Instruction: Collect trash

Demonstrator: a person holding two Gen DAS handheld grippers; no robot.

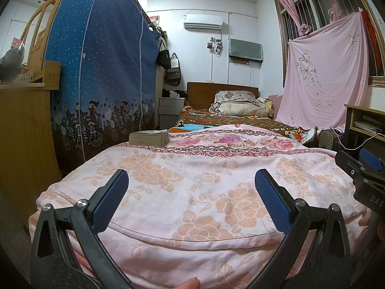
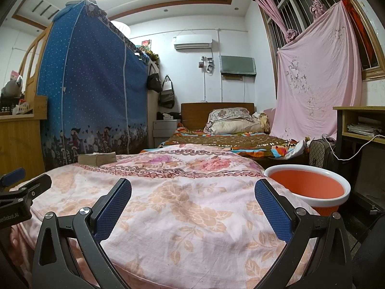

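Note:
My left gripper (image 1: 191, 180) is open and empty, held just above the near end of a bed with a pink floral quilt (image 1: 192, 168). My right gripper (image 2: 192, 190) is open and empty over the same quilt (image 2: 168, 180), to the right of the left one. An orange bin with a white rim (image 2: 310, 187) stands on the floor beside the bed, just right of my right gripper. A tan block that looks like a thick book or paper stack (image 1: 149, 138) lies on the quilt at far left; it also shows in the right wrist view (image 2: 97, 159). I see no loose trash on the quilt.
A blue fabric wardrobe (image 1: 101, 77) stands left of the bed, with a wooden cabinet (image 1: 21, 132) nearer. Pillows (image 1: 238, 103) lie at the headboard. A wooden desk (image 2: 361, 125) and a dark bag (image 2: 320, 151) with a white cable stand at right.

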